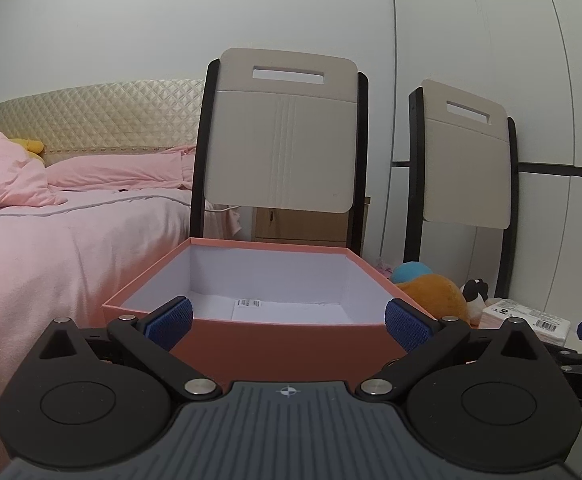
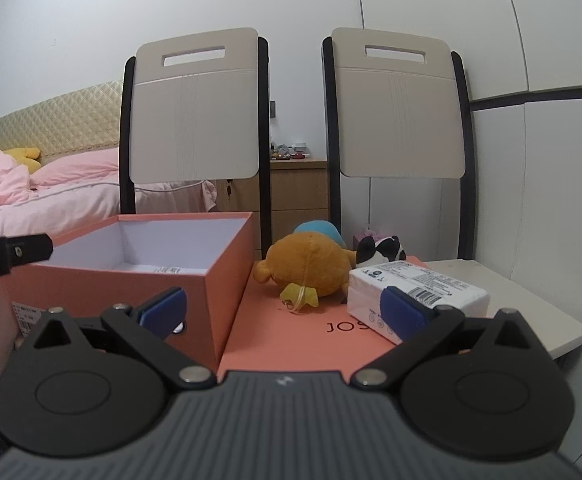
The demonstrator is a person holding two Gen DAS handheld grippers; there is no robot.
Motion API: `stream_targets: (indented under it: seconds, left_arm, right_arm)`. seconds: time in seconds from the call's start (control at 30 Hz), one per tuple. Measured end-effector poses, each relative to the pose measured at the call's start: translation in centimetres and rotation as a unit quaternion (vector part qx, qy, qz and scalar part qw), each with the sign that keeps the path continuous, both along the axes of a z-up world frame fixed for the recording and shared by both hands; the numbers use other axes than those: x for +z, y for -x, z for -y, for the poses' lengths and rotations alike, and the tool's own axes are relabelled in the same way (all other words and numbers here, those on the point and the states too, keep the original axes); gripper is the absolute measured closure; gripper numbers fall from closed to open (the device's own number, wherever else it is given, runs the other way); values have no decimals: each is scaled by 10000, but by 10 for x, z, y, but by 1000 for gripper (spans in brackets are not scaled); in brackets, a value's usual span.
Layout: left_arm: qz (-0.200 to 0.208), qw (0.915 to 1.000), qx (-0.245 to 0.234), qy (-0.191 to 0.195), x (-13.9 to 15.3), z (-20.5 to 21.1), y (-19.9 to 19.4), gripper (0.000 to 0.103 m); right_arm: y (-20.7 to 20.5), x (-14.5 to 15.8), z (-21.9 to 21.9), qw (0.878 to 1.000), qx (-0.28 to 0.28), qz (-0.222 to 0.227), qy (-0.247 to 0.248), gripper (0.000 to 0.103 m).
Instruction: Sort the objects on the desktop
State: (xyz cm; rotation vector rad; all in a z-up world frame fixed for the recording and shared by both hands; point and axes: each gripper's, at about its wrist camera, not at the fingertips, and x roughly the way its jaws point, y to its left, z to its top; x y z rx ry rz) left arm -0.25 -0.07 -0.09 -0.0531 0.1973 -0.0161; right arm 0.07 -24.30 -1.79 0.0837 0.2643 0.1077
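An open salmon-pink box (image 1: 287, 340) with a white inside stands right in front of my left gripper (image 1: 289, 320), which is open and empty. The box also shows at the left of the right wrist view (image 2: 131, 292). To its right, on the flat pink lid (image 2: 291, 340), lie an orange plush toy (image 2: 311, 266), a blue plush (image 2: 323, 229) behind it, a black-and-white plush (image 2: 383, 250) and a white tissue pack (image 2: 419, 296). My right gripper (image 2: 283, 312) is open and empty, just short of the lid. The plush toys (image 1: 435, 292) and the pack (image 1: 527, 316) show at the right of the left wrist view.
Two beige chairs (image 2: 195, 108) (image 2: 395, 104) stand behind the table (image 2: 531, 308). A bed with pink bedding (image 1: 51, 240) is on the left. A wooden drawer unit (image 2: 299, 192) is between the chairs. The left gripper's arm (image 2: 11, 258) reaches in at the left.
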Motion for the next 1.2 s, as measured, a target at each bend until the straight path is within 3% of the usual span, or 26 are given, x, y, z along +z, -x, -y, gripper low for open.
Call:
stream_targets:
  seconds: [0.7, 0.9, 1.1, 1.2]
  left_arm:
    - [-15, 9998, -145, -124, -4, 7, 3, 0]
    - [-47, 9998, -180, 28, -3, 3, 2, 0]
    - [-266, 9972, -659, 231, -11, 12, -1, 0]
    - [-178, 9956, -920, -95, -12, 27, -3, 0]
  right_arm:
    - [-2, 8, 32, 9993, 178, -38, -322, 0]
    - [-17, 27, 51, 9999, 92, 60, -83, 0]
    - [-35, 38, 65, 9998, 163, 11, -149, 0]
    - [-27, 39, 76, 9996, 43, 171, -227, 0]
